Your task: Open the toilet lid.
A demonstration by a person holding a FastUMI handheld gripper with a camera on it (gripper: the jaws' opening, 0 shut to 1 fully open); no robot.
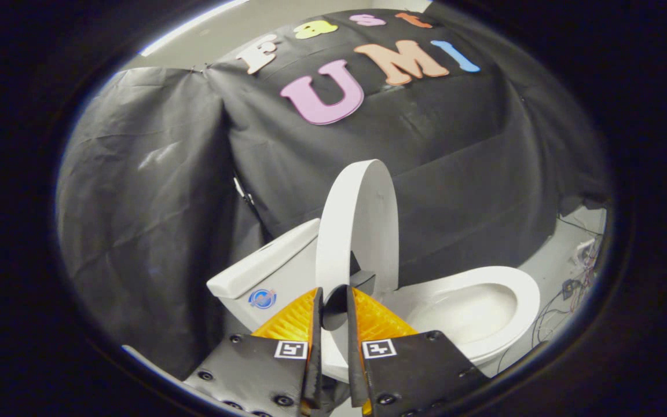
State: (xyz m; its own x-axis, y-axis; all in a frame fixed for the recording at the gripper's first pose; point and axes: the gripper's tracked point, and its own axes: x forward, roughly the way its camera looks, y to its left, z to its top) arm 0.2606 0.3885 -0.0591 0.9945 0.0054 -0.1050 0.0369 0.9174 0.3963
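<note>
1. The black cloth wall (154, 191) hangs in folds behind everything and fills the background.
2. The toilet (484, 324) stands in front of the cloth, its white bowl open to view, with the seat ring down on the bowl's rim.
3. The tank (270, 266) sits at the toilet's back edge, beside the raised lid, with a small round blue sticker (262, 299) on its front face.
4. The toilet lid (359, 226) is up, standing nearly upright on its hinge between the tank and the bowl and seen almost edge-on. Its lower edge reaches down to just ahead of the fingertips.
5. The gripper (333, 298) points at the base of the lid. Its two orange fingers (293, 318) stand close together with only a narrow slot between them. A dark rounded piece shows in that slot; I cannot tell whether the fingers press on the lid or on anything else.
6. A tangle of thin wires (576, 278) lies on the pale floor (548, 255) beyond the far rim of the bowl.
</note>
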